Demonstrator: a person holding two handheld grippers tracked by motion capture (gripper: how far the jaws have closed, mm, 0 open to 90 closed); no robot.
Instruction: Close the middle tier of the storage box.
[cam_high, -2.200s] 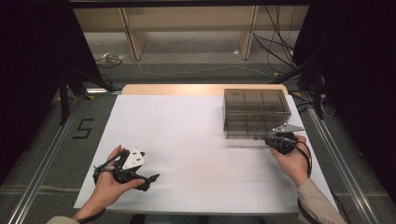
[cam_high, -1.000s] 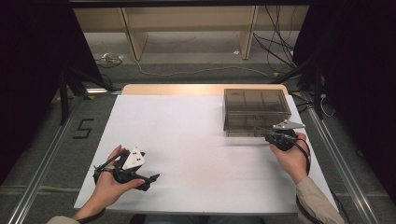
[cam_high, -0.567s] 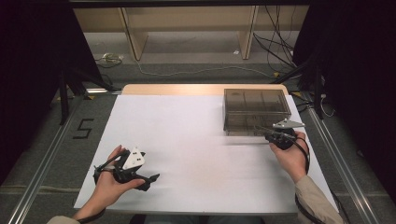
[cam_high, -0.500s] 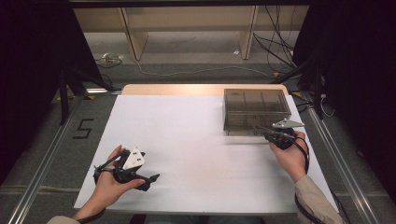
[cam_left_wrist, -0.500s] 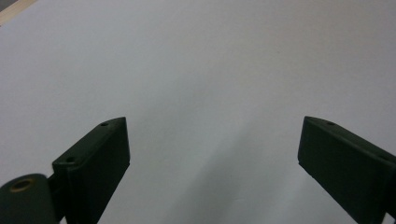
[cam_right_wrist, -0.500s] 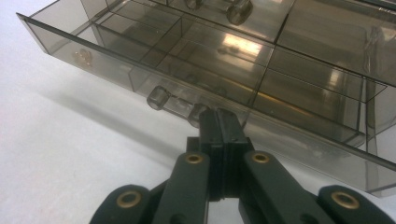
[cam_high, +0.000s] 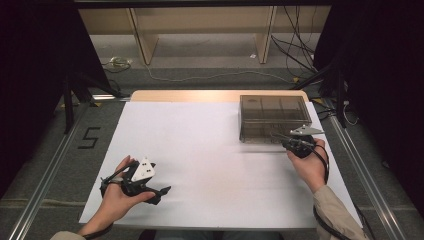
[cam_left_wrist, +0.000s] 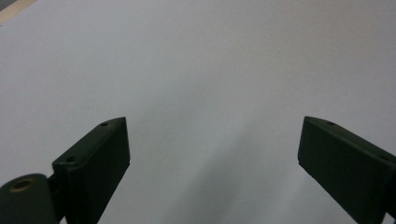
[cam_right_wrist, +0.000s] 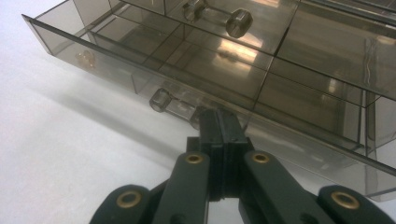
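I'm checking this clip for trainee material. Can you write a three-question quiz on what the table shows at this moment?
1. True or false: the left gripper holds a block.
2. What does the right gripper grip? A) cable B) drawer handle C) paper sheet
3. Which side of the table holds the drawer box?

Key:
1. False: its jaws stand wide apart above bare white table.
2. B: the jaws are shut on the clear handle of the bottom drawer, which is pulled out.
3. The person's right, toward the far edge.
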